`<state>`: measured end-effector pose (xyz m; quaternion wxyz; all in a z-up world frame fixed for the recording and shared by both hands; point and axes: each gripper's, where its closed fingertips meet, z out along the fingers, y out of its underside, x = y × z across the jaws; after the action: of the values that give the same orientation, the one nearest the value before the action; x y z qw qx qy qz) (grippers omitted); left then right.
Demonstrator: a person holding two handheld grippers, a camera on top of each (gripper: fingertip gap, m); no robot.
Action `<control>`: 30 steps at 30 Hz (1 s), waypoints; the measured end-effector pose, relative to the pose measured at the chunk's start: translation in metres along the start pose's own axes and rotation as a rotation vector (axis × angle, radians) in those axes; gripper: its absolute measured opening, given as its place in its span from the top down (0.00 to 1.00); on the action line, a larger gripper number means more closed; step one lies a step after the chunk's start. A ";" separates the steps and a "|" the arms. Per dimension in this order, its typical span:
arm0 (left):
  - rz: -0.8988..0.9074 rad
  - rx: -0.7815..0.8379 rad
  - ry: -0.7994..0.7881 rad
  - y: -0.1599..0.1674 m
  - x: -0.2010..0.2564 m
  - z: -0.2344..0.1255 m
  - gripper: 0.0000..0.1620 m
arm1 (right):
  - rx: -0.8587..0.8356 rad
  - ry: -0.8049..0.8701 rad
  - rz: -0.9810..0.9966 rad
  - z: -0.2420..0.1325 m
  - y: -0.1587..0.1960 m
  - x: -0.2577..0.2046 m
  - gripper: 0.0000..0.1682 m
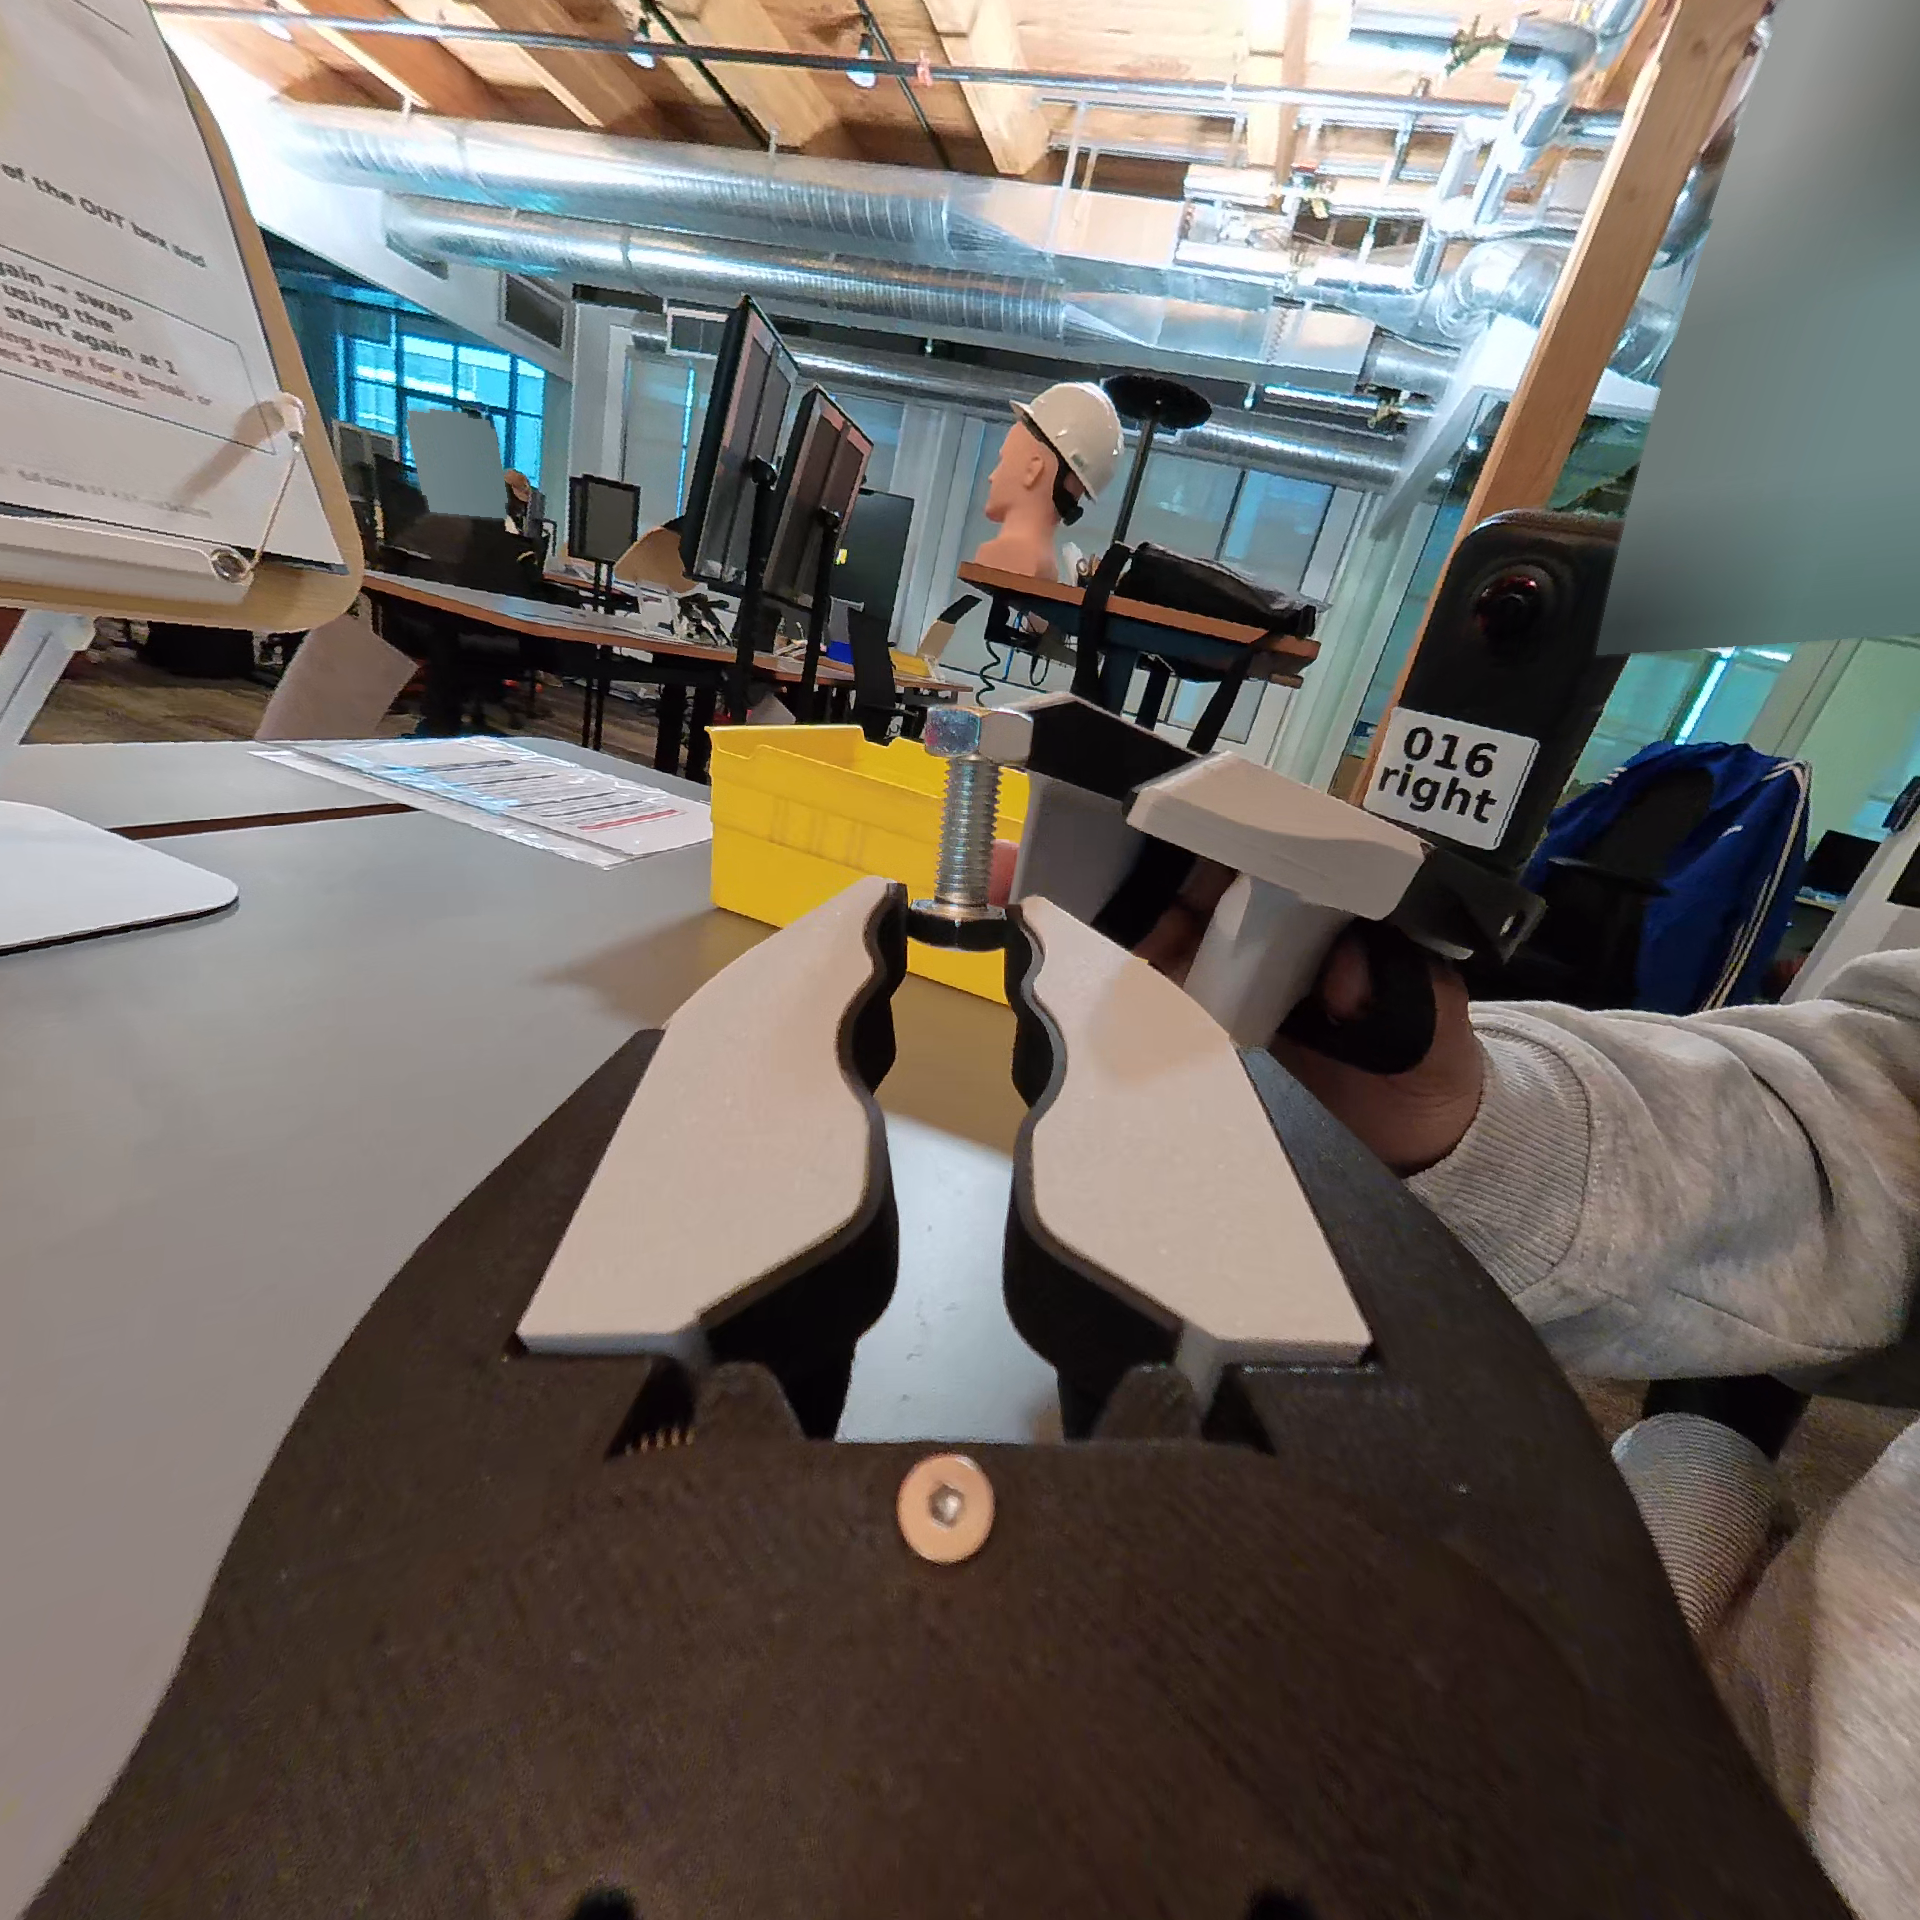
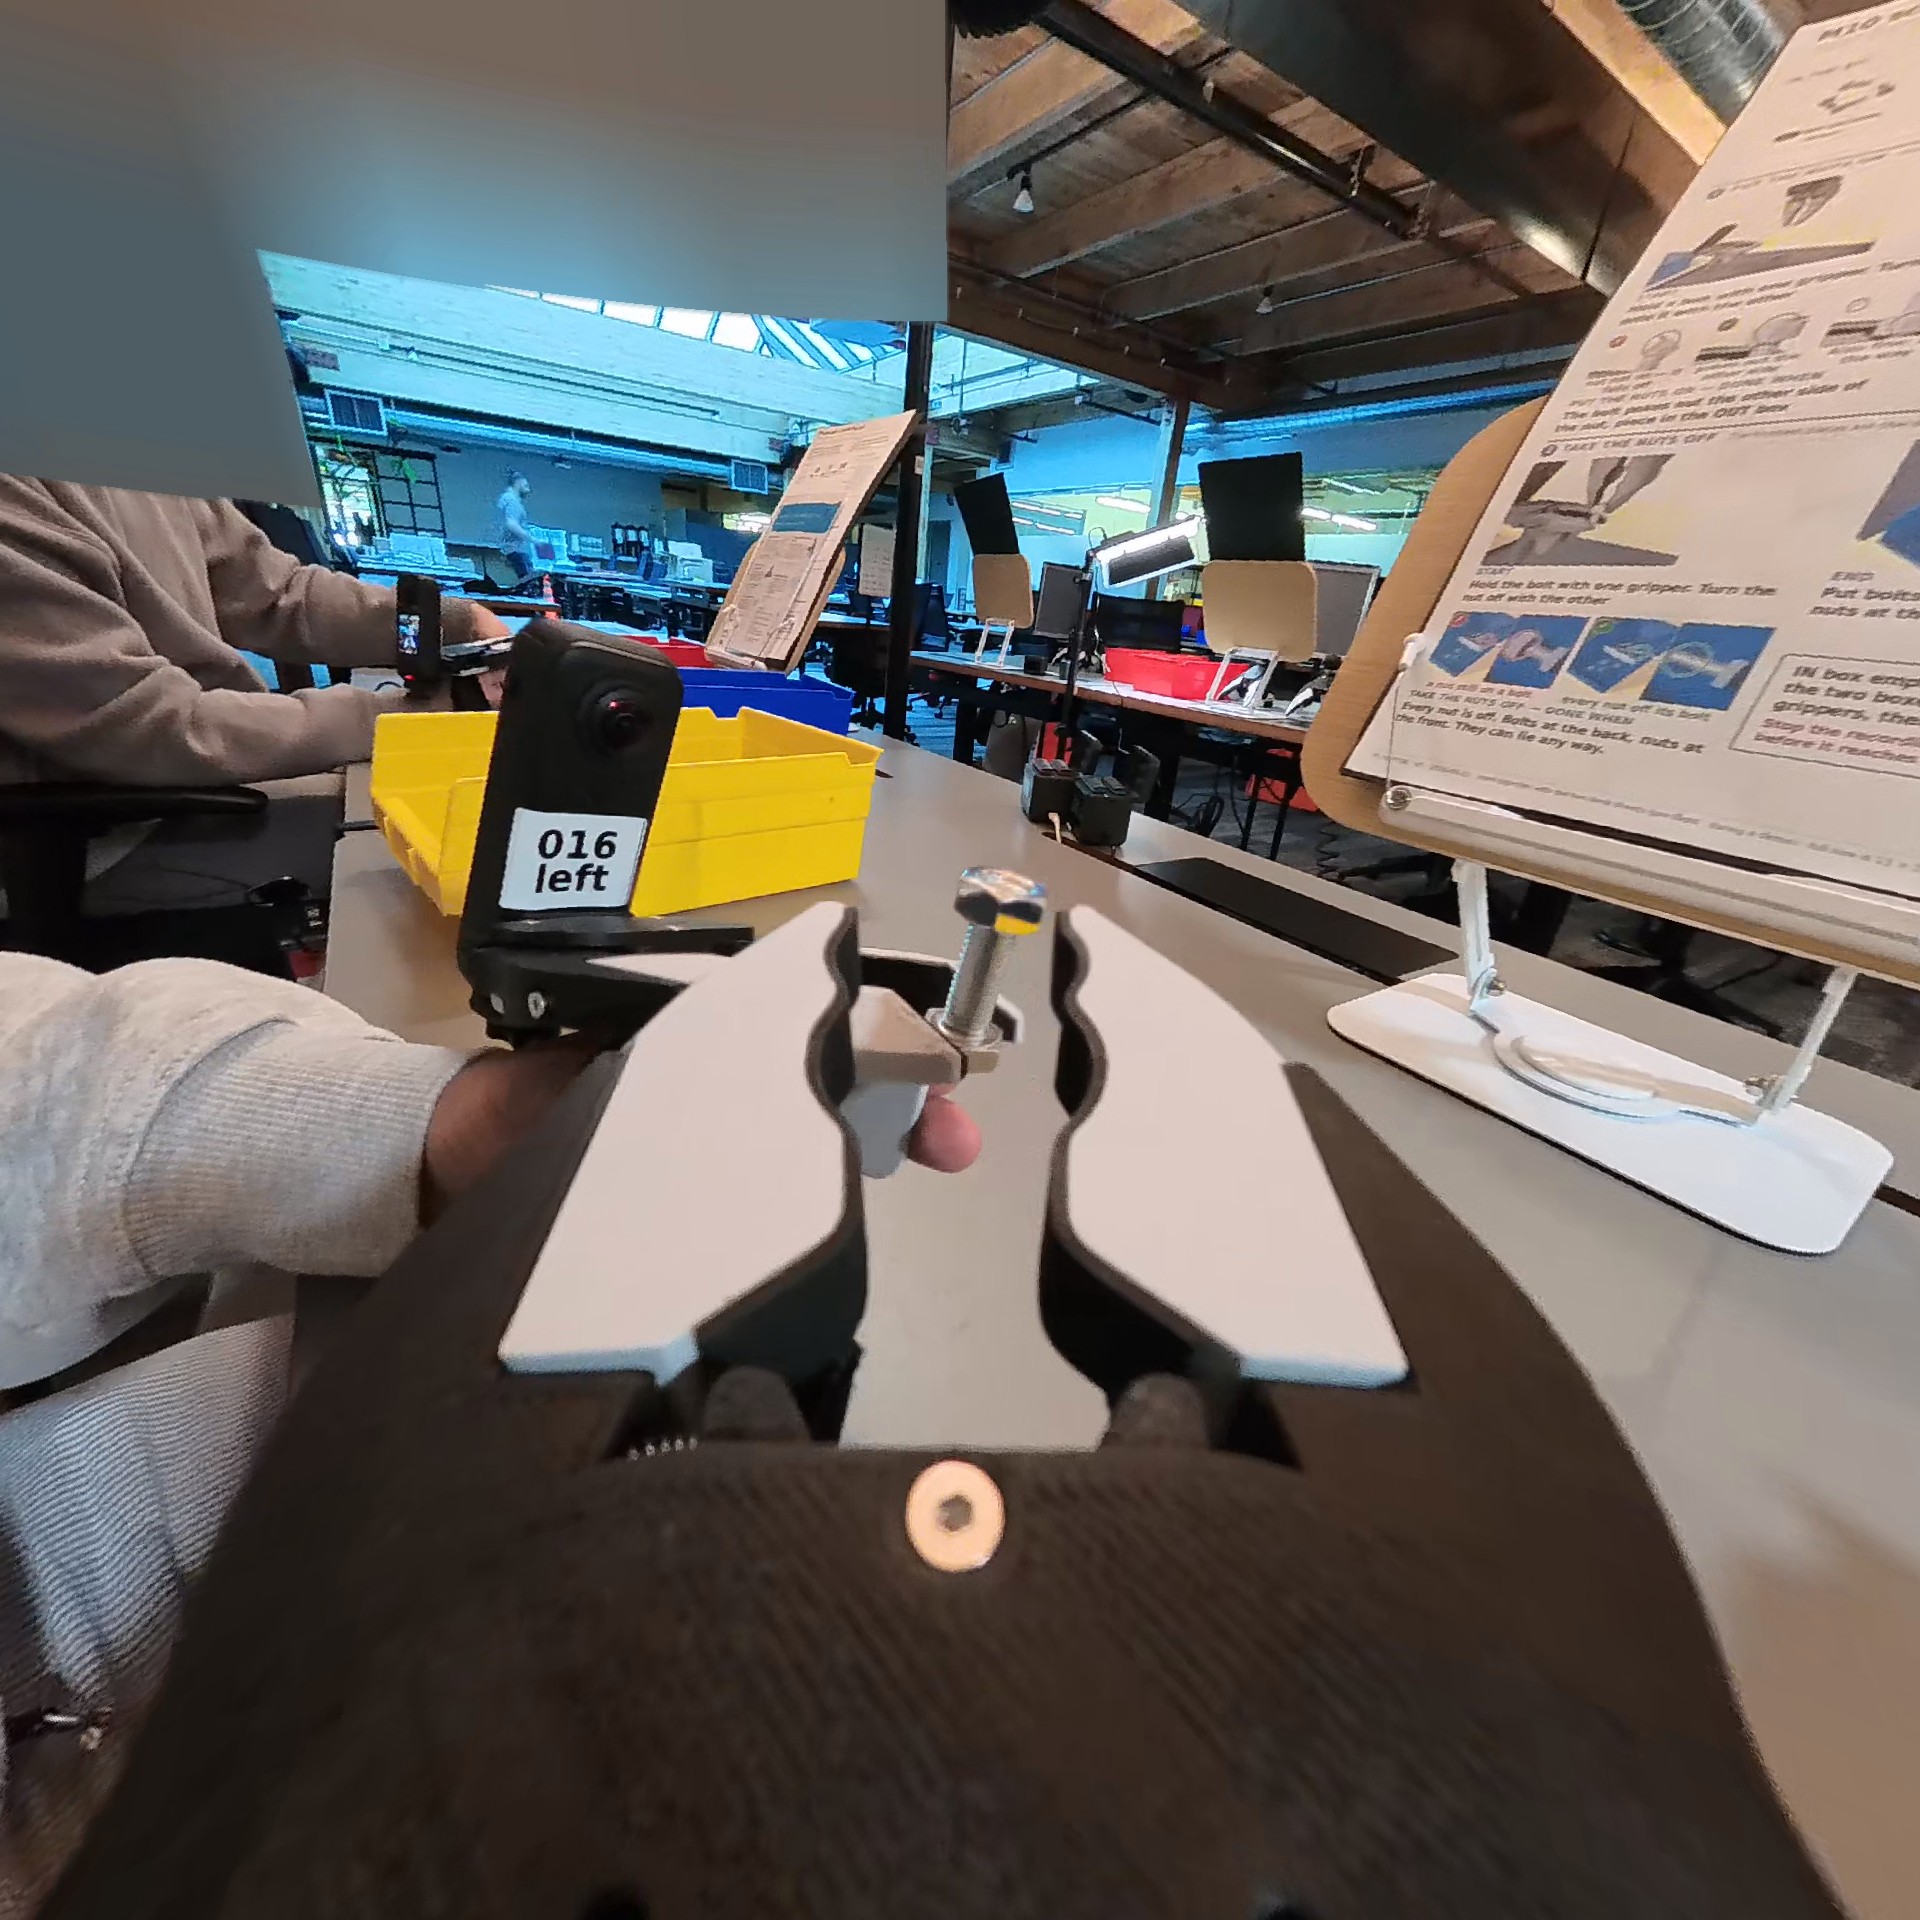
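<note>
Left gripper (image 1: 956, 914) sits nearest the lens in the left wrist view: grey fingers on a black body, jaws narrowed onto a dark nut (image 1: 956, 923) at the fingertips. A silver bolt (image 1: 966, 821) stands roughly upright out of that nut, hex head on top.

Right gripper (image 1: 1023, 743) reaches in from the right in that view. One fingertip is against the bolt head; whether both fingers clamp it cannot be told there. In the right wrist view, the right gripper (image 2: 956, 925) has its jaws fairly wide, with the bolt (image 2: 987, 961) between the tips and clear of both fingers. The bolt head tilts slightly right. The left gripper (image 2: 971, 1044) enters from the left and pinches the nut (image 2: 977, 1034) at the bolt's lower end. A person's fingertip (image 2: 943, 1135) shows just under it.

The bolt and nut are held in the air above the grey table (image 2: 1351, 1299). The yellow bin (image 2: 748, 800) sits behind them on the table, apart from both grippers. A white document stand (image 2: 1621, 1122) with a printed sheet is at the right, well apart. Grey sleeve (image 1: 1662, 1164) at the right gripper's handle.
</note>
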<state>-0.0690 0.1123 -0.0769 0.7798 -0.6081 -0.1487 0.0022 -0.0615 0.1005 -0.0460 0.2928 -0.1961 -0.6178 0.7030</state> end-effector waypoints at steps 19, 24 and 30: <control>-0.001 -0.015 0.003 0.003 0.001 0.001 0.88 | -0.013 0.054 0.000 -0.001 0.002 0.011 0.80; -0.002 -0.017 0.006 0.004 0.002 0.001 0.88 | -0.023 0.024 0.012 0.001 0.004 0.007 0.81; -0.004 -0.021 0.013 0.005 0.003 0.002 0.88 | -0.019 0.008 0.008 0.001 0.004 0.004 0.82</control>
<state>-0.0656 0.1158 -0.0801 0.7744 -0.6159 -0.1446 -0.0049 -0.0653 0.1023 -0.0493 0.2907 -0.2040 -0.6225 0.6974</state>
